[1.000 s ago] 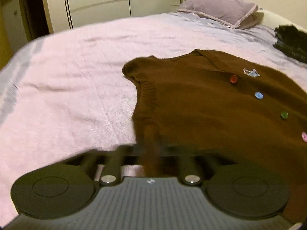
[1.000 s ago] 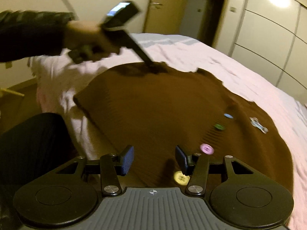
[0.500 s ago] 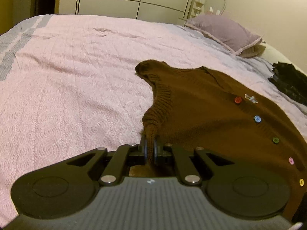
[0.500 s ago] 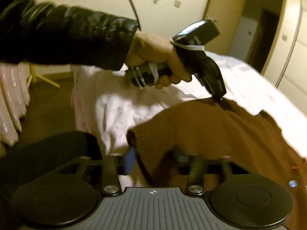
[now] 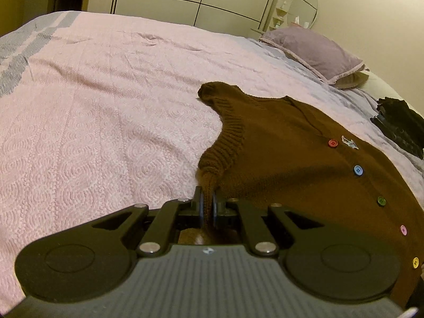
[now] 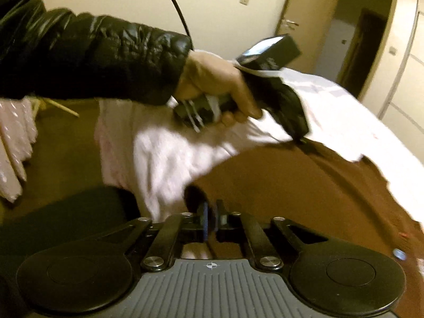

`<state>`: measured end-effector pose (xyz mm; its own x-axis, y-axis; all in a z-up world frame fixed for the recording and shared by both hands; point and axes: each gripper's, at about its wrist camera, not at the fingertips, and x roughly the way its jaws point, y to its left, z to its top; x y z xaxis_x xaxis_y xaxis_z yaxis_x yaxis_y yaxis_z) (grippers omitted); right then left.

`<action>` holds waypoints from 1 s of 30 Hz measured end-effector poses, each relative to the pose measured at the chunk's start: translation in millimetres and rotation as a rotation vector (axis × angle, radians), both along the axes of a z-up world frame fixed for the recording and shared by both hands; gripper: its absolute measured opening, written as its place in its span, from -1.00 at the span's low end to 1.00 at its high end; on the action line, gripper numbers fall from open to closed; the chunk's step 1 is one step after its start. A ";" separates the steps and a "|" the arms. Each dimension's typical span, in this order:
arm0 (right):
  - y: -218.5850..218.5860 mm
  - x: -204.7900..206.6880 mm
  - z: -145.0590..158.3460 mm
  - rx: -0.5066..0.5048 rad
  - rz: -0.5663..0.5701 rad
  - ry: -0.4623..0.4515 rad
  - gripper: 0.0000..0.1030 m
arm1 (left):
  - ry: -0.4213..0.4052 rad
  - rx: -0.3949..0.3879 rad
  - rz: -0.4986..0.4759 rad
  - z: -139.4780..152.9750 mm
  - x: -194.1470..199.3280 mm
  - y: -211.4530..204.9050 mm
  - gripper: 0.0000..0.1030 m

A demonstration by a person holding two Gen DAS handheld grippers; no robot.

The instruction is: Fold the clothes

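A brown knitted vest with coloured buttons lies on the pink bedspread. My left gripper is shut on the vest's edge below the ribbed armhole. My right gripper is shut on the vest's bottom edge near the bed's side. In the right wrist view the left gripper shows held in a hand, pinching the far edge of the vest, which is lifted and stretched between the two grippers.
A purple pillow lies at the head of the bed. A dark garment lies at the far right. White wardrobe doors stand behind the bed. A doorway is across the room.
My right gripper has closed on the vest's bottom edge after standing open above it. My left gripper stays shut on the side edge and has pulled back, lifting the vest.
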<state>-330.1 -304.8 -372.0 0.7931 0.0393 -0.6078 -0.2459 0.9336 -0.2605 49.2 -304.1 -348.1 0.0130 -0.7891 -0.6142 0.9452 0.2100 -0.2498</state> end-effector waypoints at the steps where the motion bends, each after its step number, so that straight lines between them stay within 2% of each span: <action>1: -2.4 -6.8 -0.7 -0.017 -0.013 -0.003 -0.20 | 0.004 -0.003 0.004 0.0 0.0 0.4 -0.89; 2: -7.8 -12.5 -2.2 -0.022 -0.030 -0.003 -0.10 | 0.010 -0.006 0.007 -0.1 1.9 0.7 -0.89; 5: -20.2 -8.4 -11.1 0.023 -0.110 0.039 -0.10 | 0.010 -0.001 0.013 -2.2 3.9 1.9 -0.88; 9: -23.8 5.2 -12.6 0.132 -0.068 0.049 -0.10 | -0.017 0.022 0.028 1.5 -3.3 -0.1 -0.86; 12: -25.5 -9.4 7.0 0.158 -0.038 -0.002 -0.10 | -0.058 0.014 0.068 16.3 -9.5 12.9 -0.84; 14: -36.0 -32.7 22.3 0.153 -0.082 -0.048 -0.10 | -0.096 0.008 0.094 27.2 -13.9 27.1 -0.85; 16: -54.7 -63.8 34.3 0.176 -0.178 -0.081 -0.10 | -0.130 0.003 0.101 38.3 -21.8 43.6 -0.84; 19: -100.8 -113.7 39.3 0.242 -0.400 -0.106 -0.10 | -0.175 -0.010 0.073 52.8 -47.7 67.7 -0.84; 24: -180.5 -203.1 27.4 0.464 -0.789 -0.193 -0.10 | -0.210 -0.015 -0.031 53.4 -113.0 97.6 -0.83; 26: -200.9 -222.8 12.2 0.537 -0.868 -0.157 -0.10 | -0.212 0.046 -0.059 39.9 -137.1 102.2 -0.81; 28: -213.2 -233.0 -4.4 0.616 -0.881 -0.050 -0.10 | -0.260 0.136 -0.068 24.9 -155.2 104.1 -0.76; 30: -211.2 -241.8 -2.6 0.624 -0.871 0.008 -0.10 | -0.323 0.189 -0.054 20.9 -168.5 112.0 -0.76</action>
